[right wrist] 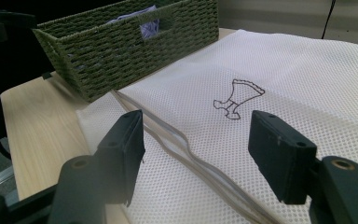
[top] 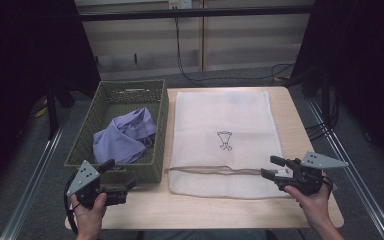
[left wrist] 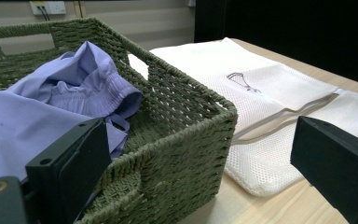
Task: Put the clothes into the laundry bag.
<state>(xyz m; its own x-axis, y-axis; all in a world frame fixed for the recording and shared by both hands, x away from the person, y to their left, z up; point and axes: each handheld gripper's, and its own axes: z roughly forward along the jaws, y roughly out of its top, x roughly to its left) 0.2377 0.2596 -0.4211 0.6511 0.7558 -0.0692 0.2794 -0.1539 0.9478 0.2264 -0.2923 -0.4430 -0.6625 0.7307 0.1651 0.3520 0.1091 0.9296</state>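
Both tools empty, jaws apart: left tool (top: 114,181) at basket's 6 o'clock wall, right tool (top: 274,167) at bag's 4 o'clock edge.

Crumpled lilac cloth garment (top: 125,134) lies inside green woven rectangular basket (top: 160,125); white mesh zip laundry bag (top: 222,112) flat on pale wooden surface (top: 200,207).

Risks:
- left jaw likely catches wicker rim, drags basket
- right pinch may take both mesh layers, keeping grey zipper mouth (right wrist: 186,142) closed

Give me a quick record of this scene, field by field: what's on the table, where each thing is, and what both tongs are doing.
surface: wooden table
basket: green woven basket, left part of table
basket contents: crumpled lilac garment
bag: white mesh laundry bag, flat beside the basket, its zipper near the front edge
bag marking: small dark outline drawing
left tongs: open, empty, at basket's near corner
right tongs: open, empty, at the bag's near right corner
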